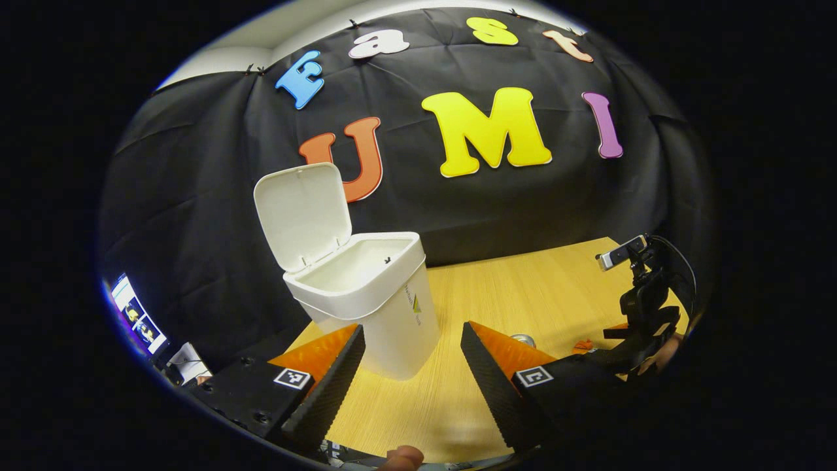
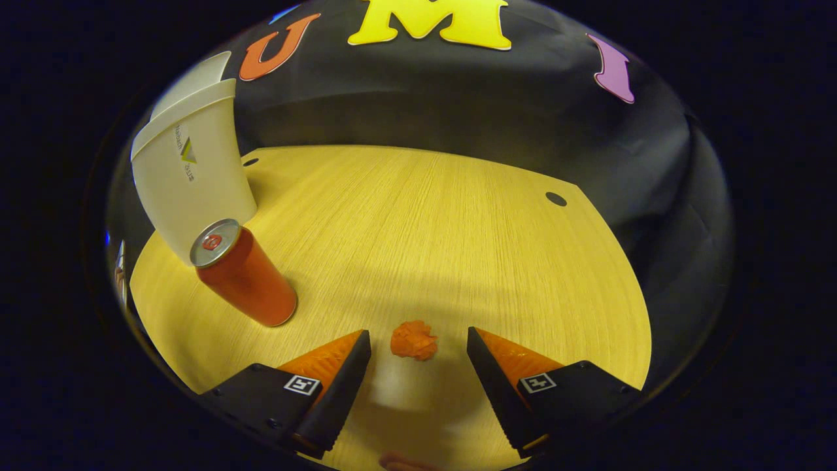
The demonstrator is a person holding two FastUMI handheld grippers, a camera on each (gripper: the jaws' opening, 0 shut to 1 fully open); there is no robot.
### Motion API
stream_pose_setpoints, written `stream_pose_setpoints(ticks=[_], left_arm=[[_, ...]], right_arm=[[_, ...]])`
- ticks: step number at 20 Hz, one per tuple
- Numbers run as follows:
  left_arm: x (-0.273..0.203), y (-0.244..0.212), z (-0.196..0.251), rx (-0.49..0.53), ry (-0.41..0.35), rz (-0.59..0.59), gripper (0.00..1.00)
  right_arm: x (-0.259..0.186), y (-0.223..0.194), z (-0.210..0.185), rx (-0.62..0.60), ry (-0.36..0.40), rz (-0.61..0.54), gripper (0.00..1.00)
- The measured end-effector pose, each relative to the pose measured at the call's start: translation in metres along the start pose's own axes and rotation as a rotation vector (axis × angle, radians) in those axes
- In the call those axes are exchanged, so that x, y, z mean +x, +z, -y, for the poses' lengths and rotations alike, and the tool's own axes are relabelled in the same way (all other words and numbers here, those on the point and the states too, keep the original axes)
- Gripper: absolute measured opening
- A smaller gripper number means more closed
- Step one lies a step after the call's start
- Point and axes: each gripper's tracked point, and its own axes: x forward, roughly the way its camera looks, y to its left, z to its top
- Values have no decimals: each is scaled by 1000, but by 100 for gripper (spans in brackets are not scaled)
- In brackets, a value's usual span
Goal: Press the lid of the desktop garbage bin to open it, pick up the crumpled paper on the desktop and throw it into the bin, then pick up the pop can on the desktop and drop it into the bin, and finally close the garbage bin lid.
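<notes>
Bin [image 1: 386, 307]: white body, white inside; small green-and-yellow mark with grey print on one side.
Lid [image 1: 302, 214]: plain white, same shade as the body.
Pop can [image 2: 245, 275]: orange-red side, silver top, red pull tab.
Crumpled paper [image 2: 414, 340]: orange, creased, no print visible.
Table [image 2: 444, 242]: light yellow wood with a fine straight grain; two small dark round spots near the far edge.
Booth wall [image 1: 196, 196]: black cloth, wrinkled.
Tags on gripper bodies [image 2: 301, 384]: white squares with black block patterns.
Room wall above the cloth [image 1: 261, 42]: off-white.
Other gripper's rig [image 1: 644, 301]: black, with a pale grey bar on top.
</notes>
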Motion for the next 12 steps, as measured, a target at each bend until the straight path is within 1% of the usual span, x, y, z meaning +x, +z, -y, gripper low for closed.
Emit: stream_pose_setpoints(ticks=[3, 4, 8, 9, 10, 12], left_arm=[[-2, -4, -6, -5, 15, -14, 98], [-3, -3, -8, -5, 21, -12, 98], [-5, -2, -12, -19, 35, -12, 97], [-5, -1, -13, -17, 39, -12, 98], [-5, 0, -14, -16, 43, -11, 98], [-6, 0, -15, -17, 48, -13, 97]], right_arm=[[13, -5, -4, 7, 8, -39, 95], [16, -6, -2, 1, -4, -47, 93], [21, -12, -10, 28, 41, -90, 84], [22, -10, -9, 40, 40, -89, 78], [22, -11, -8, 45, 41, -90, 75], [22, -10, -10, 50, 46, -92, 73]])
